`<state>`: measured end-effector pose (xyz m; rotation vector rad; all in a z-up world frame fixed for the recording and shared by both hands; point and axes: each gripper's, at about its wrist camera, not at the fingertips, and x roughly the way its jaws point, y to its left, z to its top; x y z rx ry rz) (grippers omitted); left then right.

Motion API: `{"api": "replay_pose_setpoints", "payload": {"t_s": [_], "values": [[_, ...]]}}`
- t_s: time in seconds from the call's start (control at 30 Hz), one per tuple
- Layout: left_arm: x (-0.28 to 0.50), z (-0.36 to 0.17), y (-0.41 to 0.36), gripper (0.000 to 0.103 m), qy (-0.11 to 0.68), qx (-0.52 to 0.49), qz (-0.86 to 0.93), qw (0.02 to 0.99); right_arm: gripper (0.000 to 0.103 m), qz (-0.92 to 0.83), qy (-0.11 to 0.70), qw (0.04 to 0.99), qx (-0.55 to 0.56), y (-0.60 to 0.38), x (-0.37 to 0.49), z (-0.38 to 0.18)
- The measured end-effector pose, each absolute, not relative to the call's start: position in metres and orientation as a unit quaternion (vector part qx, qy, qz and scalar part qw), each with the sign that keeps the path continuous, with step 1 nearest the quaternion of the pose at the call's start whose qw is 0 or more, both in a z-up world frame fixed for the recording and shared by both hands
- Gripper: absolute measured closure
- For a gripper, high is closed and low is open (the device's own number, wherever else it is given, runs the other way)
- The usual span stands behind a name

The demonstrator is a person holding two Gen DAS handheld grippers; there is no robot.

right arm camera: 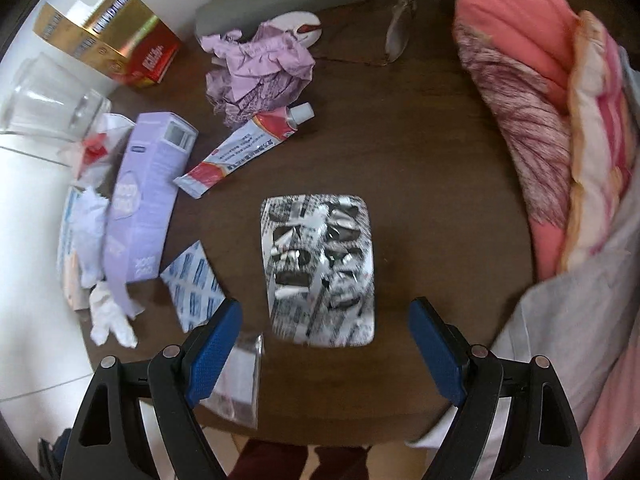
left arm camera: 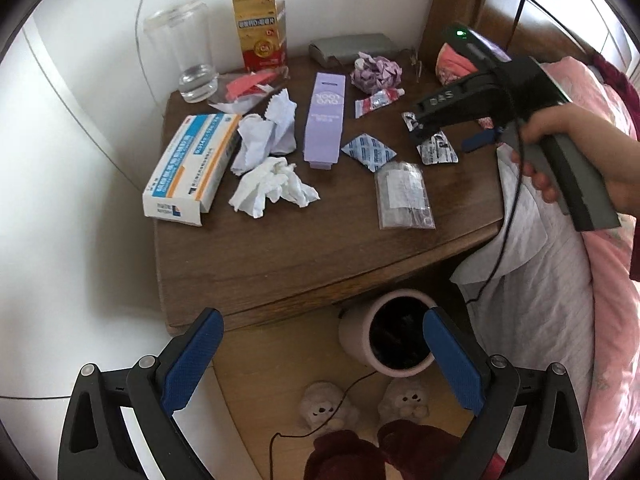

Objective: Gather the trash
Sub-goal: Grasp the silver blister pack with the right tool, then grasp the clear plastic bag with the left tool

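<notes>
Trash lies scattered on a brown bedside table (left arm camera: 304,256). An empty silver pill blister (right arm camera: 320,268) lies flat just ahead of my right gripper (right arm camera: 325,340), which is open and empty above it; the blister also shows in the left wrist view (left arm camera: 436,150). White crumpled tissues (left arm camera: 272,188), a crumpled purple paper (left arm camera: 376,72), a blue-patterned sachet (left arm camera: 368,152) and a clear plastic packet (left arm camera: 404,196) lie around. My left gripper (left arm camera: 323,344) is open and empty, held low before the table's front edge, over a pink bin (left arm camera: 384,340) on the floor.
A purple box (left arm camera: 324,120), a blue-white medicine box (left arm camera: 192,168), a yellow-red box (left arm camera: 260,24), a glass (left arm camera: 188,56), an ointment tube (left arm camera: 380,102), a grey case (left arm camera: 352,50) and spectacles (right arm camera: 396,28) share the table. A pink-covered bed (left arm camera: 580,280) borders the right. Slippers (left arm camera: 360,404) lie on the floor.
</notes>
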<state>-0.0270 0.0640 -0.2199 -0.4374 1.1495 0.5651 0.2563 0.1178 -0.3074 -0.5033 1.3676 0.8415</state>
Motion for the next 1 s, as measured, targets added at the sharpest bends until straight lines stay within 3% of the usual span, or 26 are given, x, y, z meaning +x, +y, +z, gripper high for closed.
{"api": "replay_pose_setpoints", "payload": {"t_s": [0.2, 0.3, 0.37, 0.6, 0.77, 1.0], "values": [[-0.025, -0.224, 0.068, 0.003, 0.536, -0.213, 0.26, 0.774, 0.018, 0.357, 0.588, 0.678, -0.258, 0.136, 0.255, -0.311], [-0.025, -0.225, 0.07, 0.003, 0.535, -0.218, 0.263, 0.773, 0.032, 0.35, 0.567, 0.683, -0.299, 0.141, 0.244, -0.312], [-0.023, -0.226, 0.071, 0.003, 0.534, -0.22, 0.264, 0.772, 0.047, 0.352, 0.563, 0.685, -0.301, 0.141, 0.239, -0.309], [0.005, -0.229, 0.071, 0.003, 0.526, -0.225, 0.252, 0.781, 0.048, 0.364, 0.586, 0.675, -0.262, 0.135, 0.24, -0.302], [0.05, -0.236, 0.062, 0.003, 0.525, -0.195, 0.238, 0.793, 0.048, 0.372, 0.576, 0.696, -0.213, 0.105, 0.244, -0.266], [0.116, -0.271, 0.057, 0.003, 0.543, -0.161, 0.225, 0.793, 0.048, 0.383, 0.571, 0.702, -0.188, 0.068, 0.245, -0.239]]}}
